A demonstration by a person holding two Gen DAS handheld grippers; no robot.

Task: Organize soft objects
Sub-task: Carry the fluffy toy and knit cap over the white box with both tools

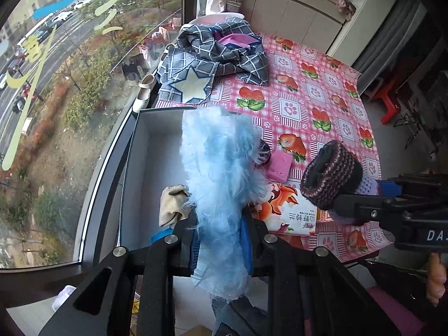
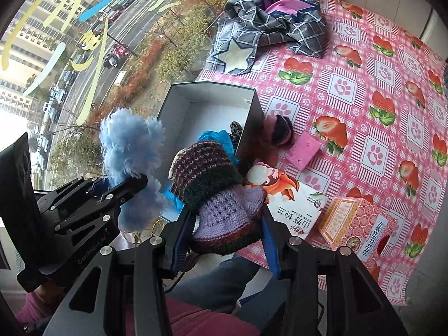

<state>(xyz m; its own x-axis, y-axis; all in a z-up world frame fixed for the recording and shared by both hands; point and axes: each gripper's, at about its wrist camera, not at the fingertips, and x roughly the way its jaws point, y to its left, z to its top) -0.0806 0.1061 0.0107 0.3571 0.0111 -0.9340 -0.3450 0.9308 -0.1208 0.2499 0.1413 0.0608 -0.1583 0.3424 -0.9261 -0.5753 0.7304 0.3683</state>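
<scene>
Left gripper: your left gripper point(image 1: 219, 240) is clenched on the fluffy blue piece point(image 1: 221, 173), which stands up between the two fingers point(image 1: 184, 240) and blocks much of the box behind it.
Right gripper: your right gripper point(image 2: 224, 235) is clamped around the knitted bootie point(image 2: 221, 196), lilac at the foot with a dark striped cuff; the blue pads press on both its sides.
Fluffy blue piece: you hold it above the near end of the box point(image 1: 148, 145), its lower fringe hanging below the fingers.
Knitted bootie: you hold it in the air at the near right corner of the box; I cannot tell whether it is over the box or just outside it.
Box: white inside, open at the top, standing on the tablecloth point(image 1: 316, 95) at the window-side edge of the table.
In the box: a beige cloth point(image 1: 172, 204) lies at its near end; the right wrist view also shows something bright blue point(image 2: 215, 140) and a spotted piece point(image 2: 236, 133) inside, against the right wall.
Right of the box: a pink sponge point(image 1: 278, 166) lies just beside it, with a printed packet point(image 1: 285, 210) nearer to you.
Beyond the box: a grey checked cloth point(image 1: 212, 56) with a pale star is bunched up past the far end.
Pink carton: it sits to the right of the packet point(image 2: 358, 229), well apart from the box.
</scene>
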